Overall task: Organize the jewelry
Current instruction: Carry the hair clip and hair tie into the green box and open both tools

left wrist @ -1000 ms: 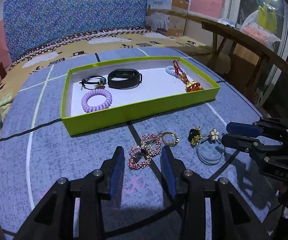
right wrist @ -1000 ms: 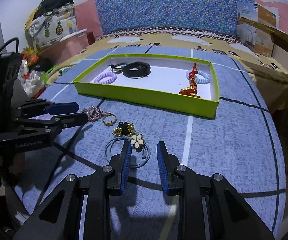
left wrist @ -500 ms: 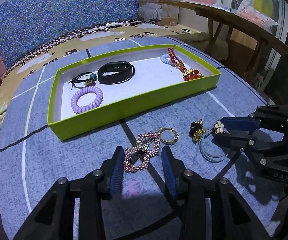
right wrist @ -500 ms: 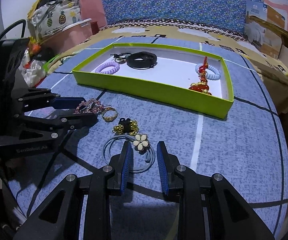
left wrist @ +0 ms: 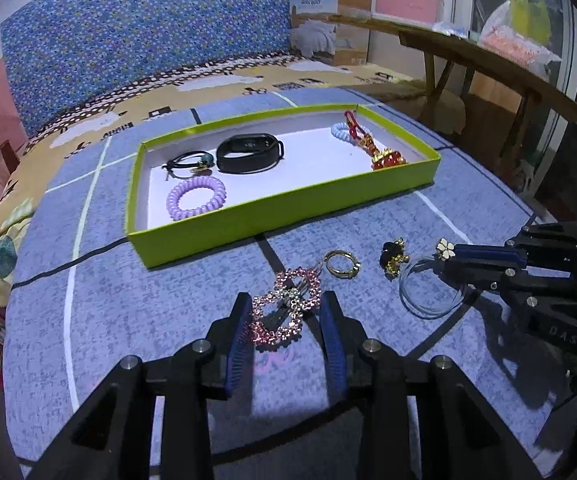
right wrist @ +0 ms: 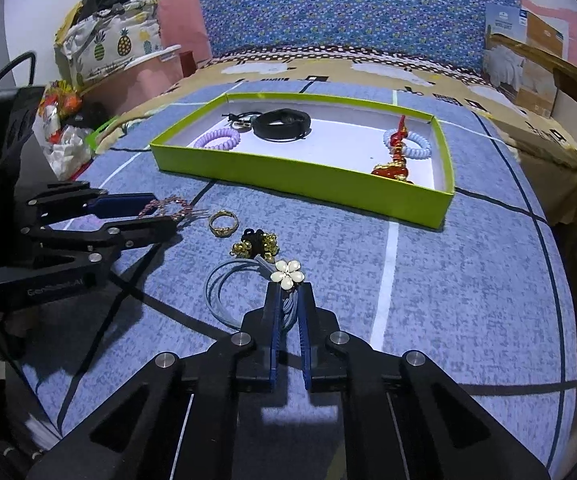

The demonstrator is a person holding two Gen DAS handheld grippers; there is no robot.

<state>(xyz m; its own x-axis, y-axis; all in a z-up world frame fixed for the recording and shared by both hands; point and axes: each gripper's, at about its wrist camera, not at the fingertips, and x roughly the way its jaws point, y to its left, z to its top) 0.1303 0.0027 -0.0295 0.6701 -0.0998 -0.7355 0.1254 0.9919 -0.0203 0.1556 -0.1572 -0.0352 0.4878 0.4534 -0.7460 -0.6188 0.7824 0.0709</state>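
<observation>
Right gripper (right wrist: 288,300): jaws pressed together on the pale blue strands of the flower hair tie (right wrist: 287,274); its white flower sits just past my fingertips, and the loop lies on the blue checked cloth (right wrist: 468,300) to the left.

Left gripper (left wrist: 286,308): jaws closing, not yet gripping. The pink rhinestone hair clip (left wrist: 286,308) lies between the pads; the left pad looks to be at its edge, the right pad stands a little apart from it. Clip flat on the cloth.

Loose items between my two grippers, in a row on the cloth: gold ring (left wrist: 341,264) just beyond the clip, then a black-and-gold piece (left wrist: 393,258) beside the flower tie.

Green tray (left wrist: 288,216) sits farther out, well apart from the loose items. Contents:
- purple coil hair tie (left wrist: 196,198), near left corner
- black cord bracelet (left wrist: 186,164), behind it
- black wristband (left wrist: 249,153), centre back
- pale blue coil tie (right wrist: 408,145) with a red-and-gold charm (right wrist: 393,166) lying across it, right end

Tray middle is bare white.
</observation>
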